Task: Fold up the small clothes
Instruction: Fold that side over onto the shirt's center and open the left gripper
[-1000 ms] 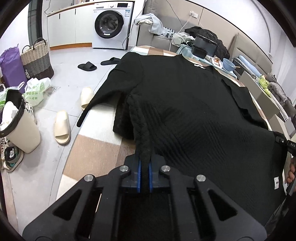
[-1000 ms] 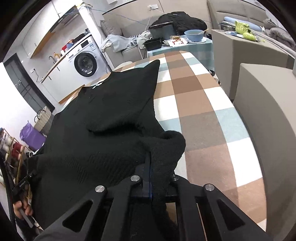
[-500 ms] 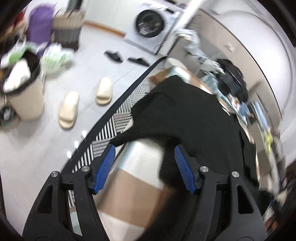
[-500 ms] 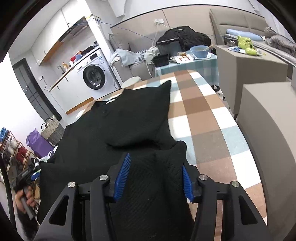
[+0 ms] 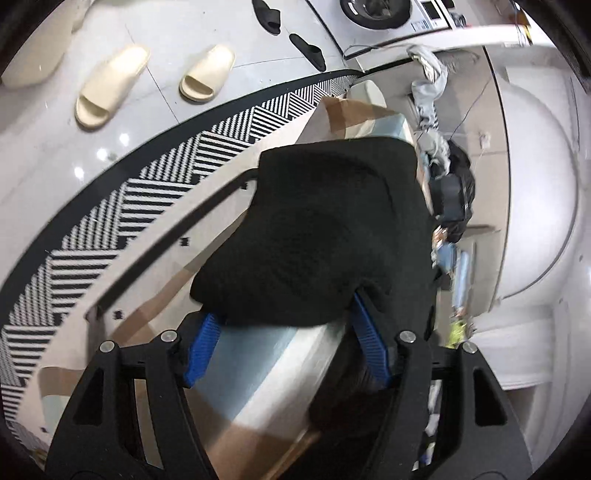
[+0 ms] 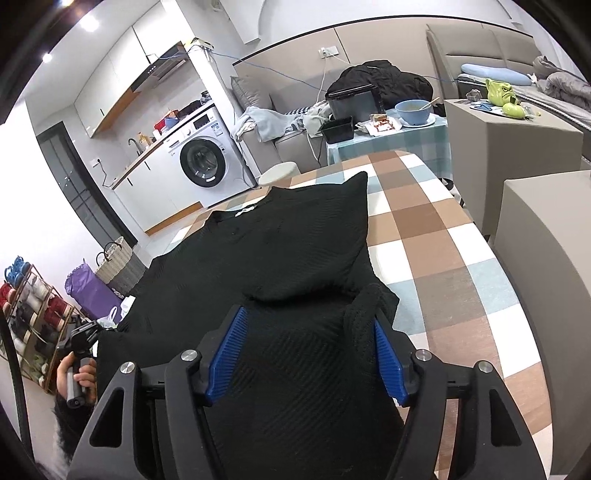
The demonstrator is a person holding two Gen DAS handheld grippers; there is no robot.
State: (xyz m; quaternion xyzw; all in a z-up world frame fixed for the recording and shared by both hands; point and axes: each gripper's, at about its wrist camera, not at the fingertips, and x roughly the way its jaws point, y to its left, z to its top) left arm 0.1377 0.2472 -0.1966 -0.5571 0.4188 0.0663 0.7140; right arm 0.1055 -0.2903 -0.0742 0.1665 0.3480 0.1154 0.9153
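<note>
A black knit top (image 6: 258,254) lies spread on the checked tabletop (image 6: 424,236), with one sleeve folded over its body near the right edge. The right tool (image 6: 310,350) is opening, its blue pads clear of the fabric between them. The left tool (image 5: 284,347) stands open at the tabletop's left edge, with the top's hem just ahead.

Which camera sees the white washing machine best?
The right wrist view: the white washing machine shows whole, round door facing us. The left wrist view catches only its lower part, cut off by the top edge.
</note>
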